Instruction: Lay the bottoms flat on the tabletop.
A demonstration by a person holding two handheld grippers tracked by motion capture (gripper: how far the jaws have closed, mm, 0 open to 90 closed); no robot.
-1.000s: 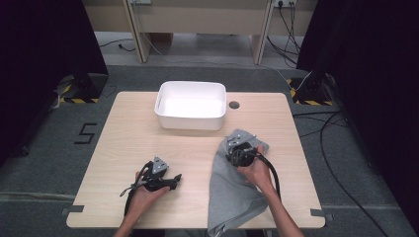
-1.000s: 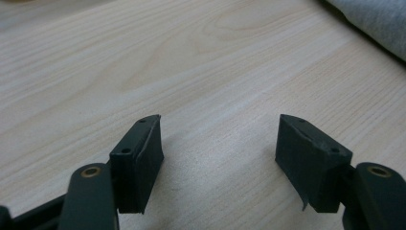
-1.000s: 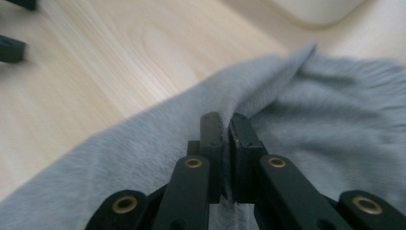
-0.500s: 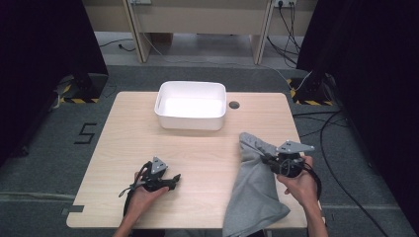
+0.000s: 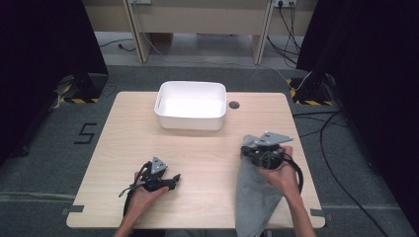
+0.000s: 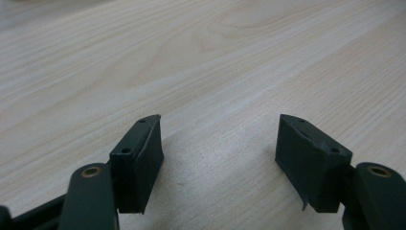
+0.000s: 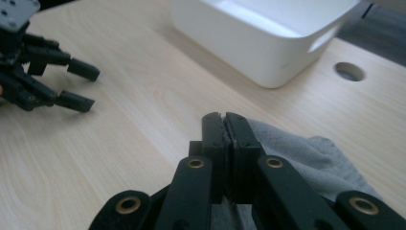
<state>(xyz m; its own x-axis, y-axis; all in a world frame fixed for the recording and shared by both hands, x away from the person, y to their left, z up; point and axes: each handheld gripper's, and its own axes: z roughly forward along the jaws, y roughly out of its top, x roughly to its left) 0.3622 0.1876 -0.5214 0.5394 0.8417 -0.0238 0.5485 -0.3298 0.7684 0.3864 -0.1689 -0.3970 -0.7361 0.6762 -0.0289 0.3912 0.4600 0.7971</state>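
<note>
High view: grey cloth held at the right edge of the worktop

We see the right tongs (image 5: 260, 148) clenched on the grey cloth (image 5: 254, 197), which lies on the right part of the worktop (image 5: 197, 148) and hangs over its near edge. Our left tongs (image 5: 170, 180) rest on the bare wood, released, with the jaws wide apart. A white tub (image 5: 190, 104) stands at the far side, well apart from the cloth.
</note>
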